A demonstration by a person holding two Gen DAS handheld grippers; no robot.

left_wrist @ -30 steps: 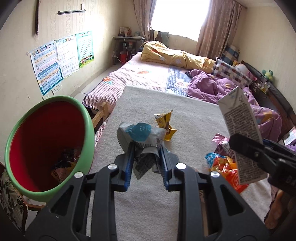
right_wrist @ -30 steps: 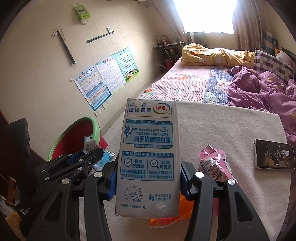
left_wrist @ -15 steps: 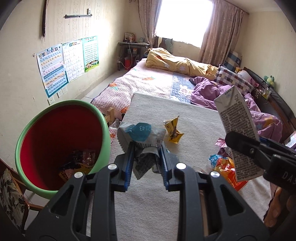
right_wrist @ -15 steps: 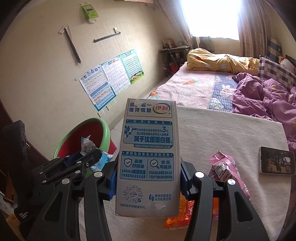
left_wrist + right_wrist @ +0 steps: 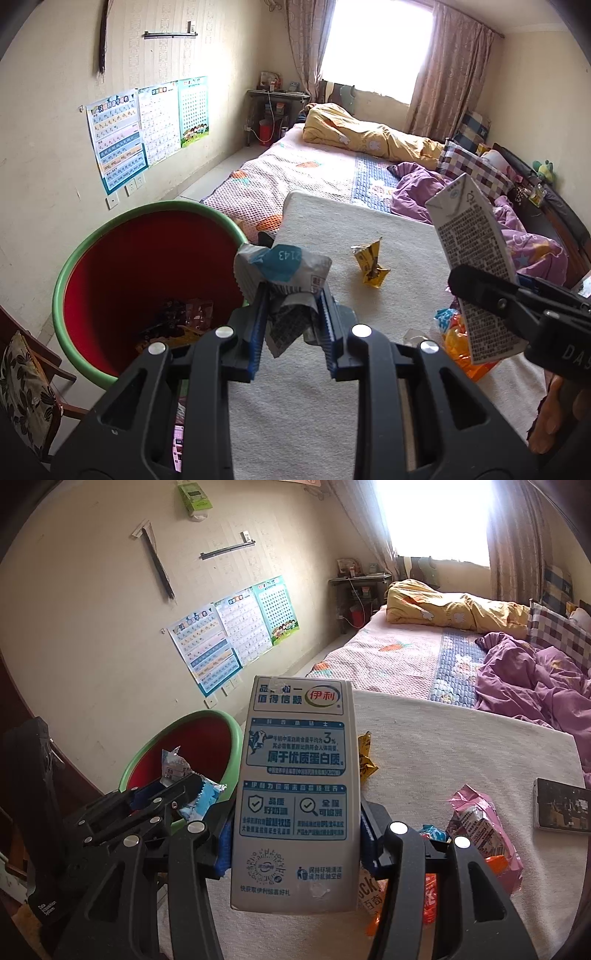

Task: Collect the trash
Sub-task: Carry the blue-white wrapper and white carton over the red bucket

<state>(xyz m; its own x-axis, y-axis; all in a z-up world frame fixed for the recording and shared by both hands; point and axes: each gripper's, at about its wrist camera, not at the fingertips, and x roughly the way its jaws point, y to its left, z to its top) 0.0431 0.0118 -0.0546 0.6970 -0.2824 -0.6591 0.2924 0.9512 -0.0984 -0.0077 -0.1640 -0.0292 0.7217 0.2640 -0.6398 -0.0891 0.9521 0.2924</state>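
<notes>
left gripper (image 5: 291, 314) clamped on crumpled wrapper (image 5: 282, 267), beside the bin (image 5: 110, 258) rim, not over it | right gripper (image 5: 295, 845) pinching upright milk carton (image 5: 295, 775) above the bed cover (image 5: 369, 229) | risk: release short of the rim drops trash outside; the tall carton may strike the rim; the grippers sit close and may collide
</notes>
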